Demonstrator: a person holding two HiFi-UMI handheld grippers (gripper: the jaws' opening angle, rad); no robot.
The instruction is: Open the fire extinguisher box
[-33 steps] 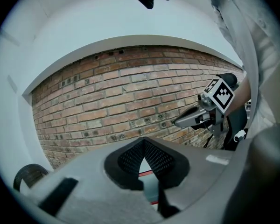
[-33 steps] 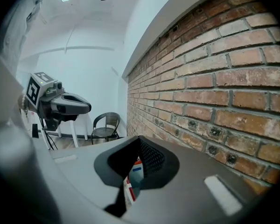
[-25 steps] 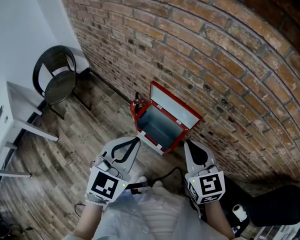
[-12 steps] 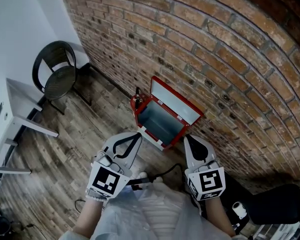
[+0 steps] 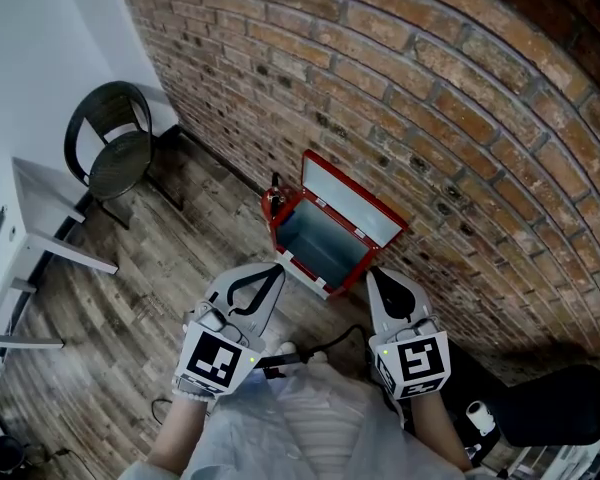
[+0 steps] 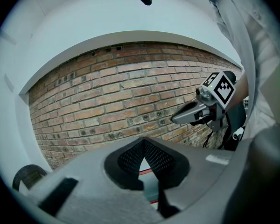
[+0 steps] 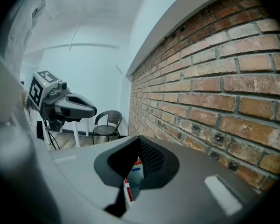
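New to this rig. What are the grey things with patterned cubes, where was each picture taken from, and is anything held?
No robot here: a person holds a two-jaw gripper in each hand; the cubes are part of them. The head view looks down from the person's head on the left gripper and right gripper. The other two pictures come from a camera on each gripper, looking along its jaws. Both grippers are shut and hold nothing. On the wooden floor, against the brick wall, stands a red box with its lid already up. A black chair stands further left.
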